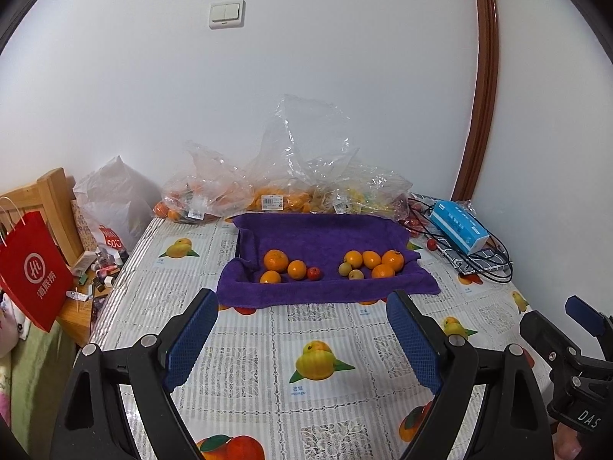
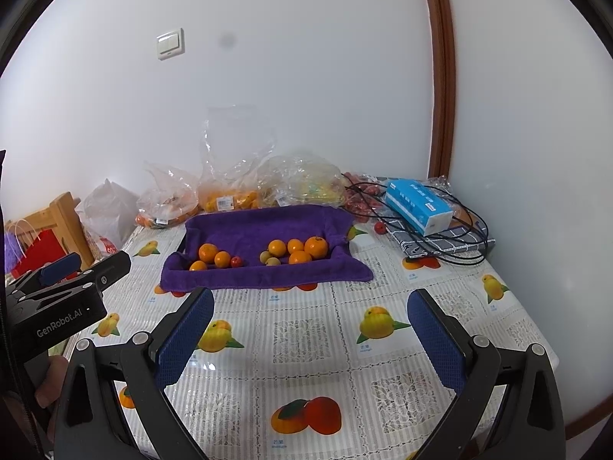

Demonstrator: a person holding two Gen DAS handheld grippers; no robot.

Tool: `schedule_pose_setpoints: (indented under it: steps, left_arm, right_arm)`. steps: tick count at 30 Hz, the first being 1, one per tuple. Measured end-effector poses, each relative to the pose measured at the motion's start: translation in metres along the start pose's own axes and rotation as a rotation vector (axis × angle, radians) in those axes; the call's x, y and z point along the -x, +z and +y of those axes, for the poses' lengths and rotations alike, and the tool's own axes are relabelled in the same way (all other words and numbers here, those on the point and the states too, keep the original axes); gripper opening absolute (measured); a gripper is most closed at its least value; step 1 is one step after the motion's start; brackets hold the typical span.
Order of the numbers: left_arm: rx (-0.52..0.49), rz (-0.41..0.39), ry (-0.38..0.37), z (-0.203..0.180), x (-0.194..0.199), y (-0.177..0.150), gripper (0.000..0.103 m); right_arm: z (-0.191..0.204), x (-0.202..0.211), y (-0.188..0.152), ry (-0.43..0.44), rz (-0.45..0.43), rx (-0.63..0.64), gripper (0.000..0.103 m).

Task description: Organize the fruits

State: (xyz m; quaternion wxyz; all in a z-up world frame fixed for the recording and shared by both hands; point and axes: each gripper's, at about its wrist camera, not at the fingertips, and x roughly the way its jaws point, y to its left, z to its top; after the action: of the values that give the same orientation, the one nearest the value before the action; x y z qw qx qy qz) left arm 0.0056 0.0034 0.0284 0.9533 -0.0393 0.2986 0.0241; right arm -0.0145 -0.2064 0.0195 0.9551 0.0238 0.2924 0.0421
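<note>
**Both grippers idle, fruit sits sorted-ish on purple towel**

Left gripper [image 1: 302, 306] has its jaws spread wide, nothing between the blue pads, hanging over bare tablecloth [image 1: 268, 329] short of the towel. Right gripper [image 2: 310, 304] is the same: spread, empty, aimed down at the table just in front of the towel edge. Both look parked at a ready pose, probably so the cameras see the whole work area before a pick.

Purple towel [image 1: 325, 287] is draped over a low tray-like shape, likely to keep round fruit from rolling. On it there are two clusters, well apart: the left group [image 1: 287, 266] is three oranges plus a small red fruit touching them; the right group [image 1: 371, 262] is four oranges with two small greenish fruits just beside. Kinds are mixed in each, so sorting looks unfinished.

Behind the towel, against the wall, are clear plastic bags [image 1: 268, 191] with more fruit, apparently the supply. A tissue box [image 1: 458, 226] and black cables [image 1: 494, 264] lie to the right, out of the way.
</note>
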Motion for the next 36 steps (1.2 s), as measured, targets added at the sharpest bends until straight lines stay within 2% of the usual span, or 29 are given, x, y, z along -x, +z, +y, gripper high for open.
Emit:
schedule_pose_setpoints:
  steps: [36]
  left_arm:
    - [0.003,-0.001,-0.003,0.0038,-0.0004,0.0006,0.089]
  right_arm:
    - [0.0033,-0.0009,0.0002,0.001,-0.001,0.005,0.100]
